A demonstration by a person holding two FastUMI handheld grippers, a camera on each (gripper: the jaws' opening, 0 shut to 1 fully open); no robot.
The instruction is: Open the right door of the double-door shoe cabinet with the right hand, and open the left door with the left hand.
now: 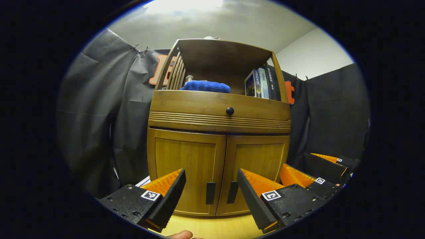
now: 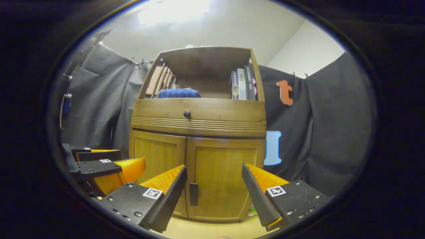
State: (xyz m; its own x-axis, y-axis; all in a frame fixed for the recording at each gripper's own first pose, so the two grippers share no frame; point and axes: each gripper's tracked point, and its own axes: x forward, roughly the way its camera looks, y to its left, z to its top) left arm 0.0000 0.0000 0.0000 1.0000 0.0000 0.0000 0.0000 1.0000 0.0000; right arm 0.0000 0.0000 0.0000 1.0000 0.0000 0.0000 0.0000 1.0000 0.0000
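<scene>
Hovering with jaws spread wide, the left gripper [image 1: 211,192] and right gripper [image 2: 212,196] sit low in frame facing the shoe cabinet [image 1: 219,132], both doors shut, probably lined up for handles.

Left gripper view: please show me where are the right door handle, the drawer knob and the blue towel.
right door handle [image 1: 232,192], left gripper view, middle of the dark bar
drawer knob [image 1: 229,111], left gripper view, centre of the round knob
blue towel [image 1: 206,86], left gripper view, middle of the folded front
</scene>
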